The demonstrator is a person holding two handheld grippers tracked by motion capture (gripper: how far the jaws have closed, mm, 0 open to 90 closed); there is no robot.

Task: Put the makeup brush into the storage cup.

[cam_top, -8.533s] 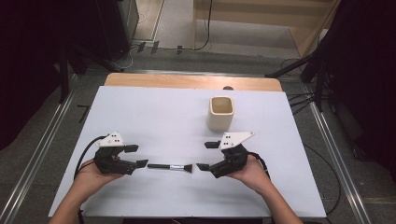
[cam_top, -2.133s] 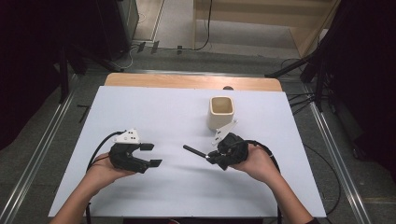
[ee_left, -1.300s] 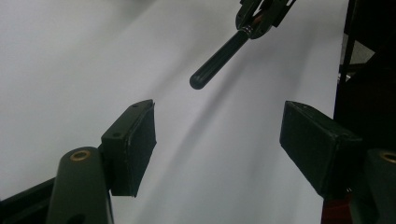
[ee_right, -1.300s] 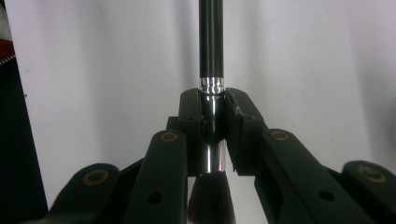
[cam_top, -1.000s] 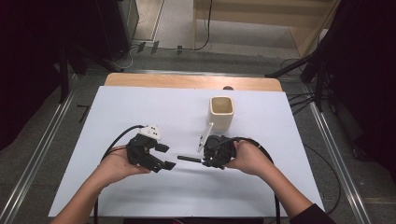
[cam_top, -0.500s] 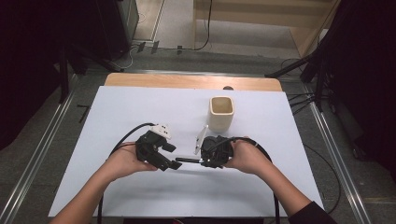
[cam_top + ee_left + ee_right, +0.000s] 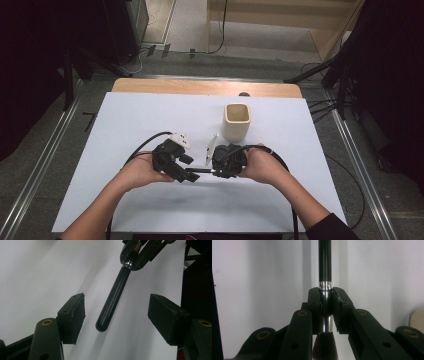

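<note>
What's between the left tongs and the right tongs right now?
The brush. The right tongs clamp its metal ferrule, and its black handle reaches out between the open left tongs, untouched by either pad, as the left gripper view shows.

Brush (image 7: 325, 315): handle end cut by top edge, bristle tips by bottom edge, right gripper view.
</note>
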